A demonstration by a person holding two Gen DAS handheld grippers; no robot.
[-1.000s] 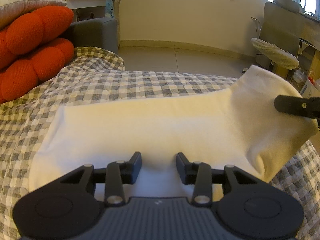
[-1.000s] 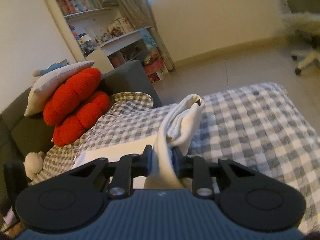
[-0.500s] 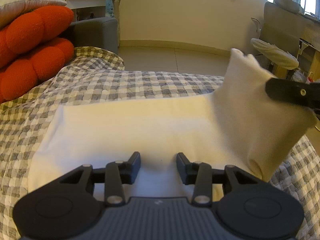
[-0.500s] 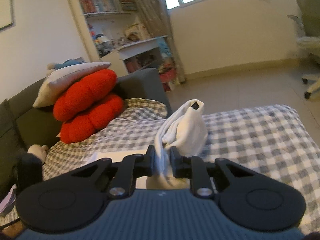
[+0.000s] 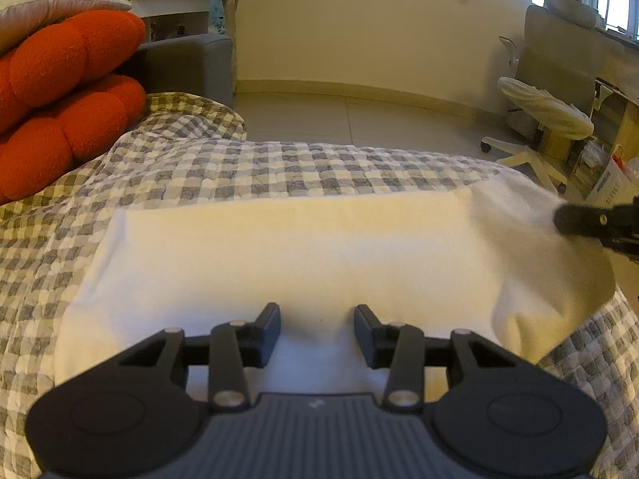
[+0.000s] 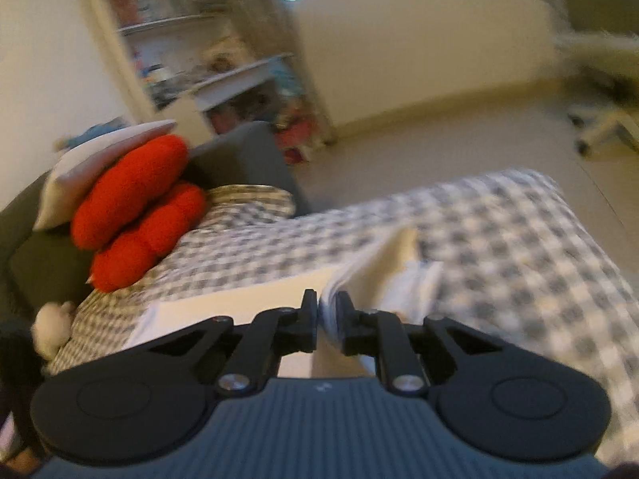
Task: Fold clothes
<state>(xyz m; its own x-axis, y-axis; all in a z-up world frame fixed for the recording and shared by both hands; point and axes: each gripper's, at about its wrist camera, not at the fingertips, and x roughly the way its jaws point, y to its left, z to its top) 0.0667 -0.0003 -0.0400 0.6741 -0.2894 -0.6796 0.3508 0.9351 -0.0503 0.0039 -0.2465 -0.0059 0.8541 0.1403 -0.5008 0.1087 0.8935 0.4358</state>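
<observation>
The white garment (image 5: 287, 255) looks soft and limp, best pinched at corners: right gripper (image 6: 327, 319) fingers clamp its lifted end, left gripper (image 5: 317, 331) fingers stand open.

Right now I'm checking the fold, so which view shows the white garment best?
The left wrist view: the white garment lies sharp and nearly whole on the checked blanket. The right wrist view shows only a blurred bunch between the right gripper jaws.

The checked bedspread (image 5: 279, 167) is viewed closely and obliquely downward from behind each gripper's jaws. The white garment (image 5: 287, 247), red cushions (image 6: 131, 207) and grey sofa (image 6: 239, 151) beyond the jaws are shared by both views.
</observation>
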